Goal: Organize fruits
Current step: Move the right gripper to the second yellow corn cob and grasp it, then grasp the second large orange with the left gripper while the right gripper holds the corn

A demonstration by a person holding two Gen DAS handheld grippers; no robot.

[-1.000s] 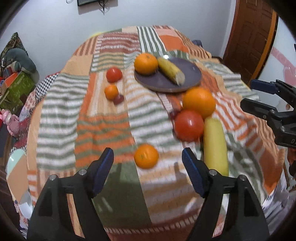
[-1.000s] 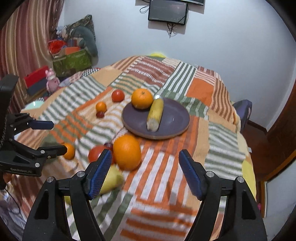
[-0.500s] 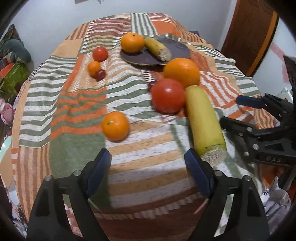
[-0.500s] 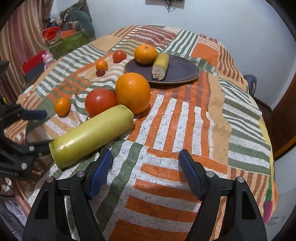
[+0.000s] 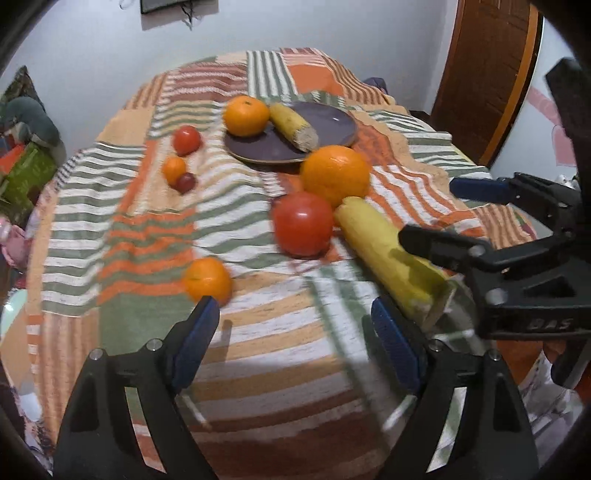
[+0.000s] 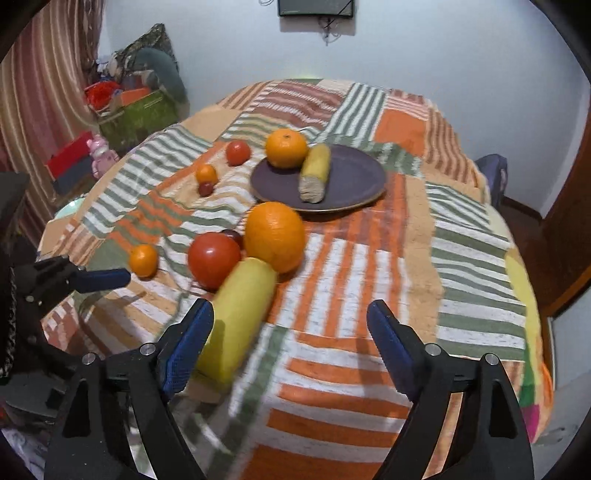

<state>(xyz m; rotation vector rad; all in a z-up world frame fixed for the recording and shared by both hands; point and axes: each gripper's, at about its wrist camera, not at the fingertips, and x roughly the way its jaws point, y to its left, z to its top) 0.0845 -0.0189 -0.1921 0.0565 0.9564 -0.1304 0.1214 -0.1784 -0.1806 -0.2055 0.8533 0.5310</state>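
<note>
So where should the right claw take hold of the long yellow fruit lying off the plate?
Probably across the middle of the long yellow fruit, one finger on each long side, coming down from above at the near end. It lies flat on the cloth, and its far end sits against the big orange and red tomato, so that end is crowded. The open right claw is already close.

A striped patchwork cloth [image 6: 369, 258] covers the table; a wall screen [image 6: 316, 8] hangs behind.
</note>
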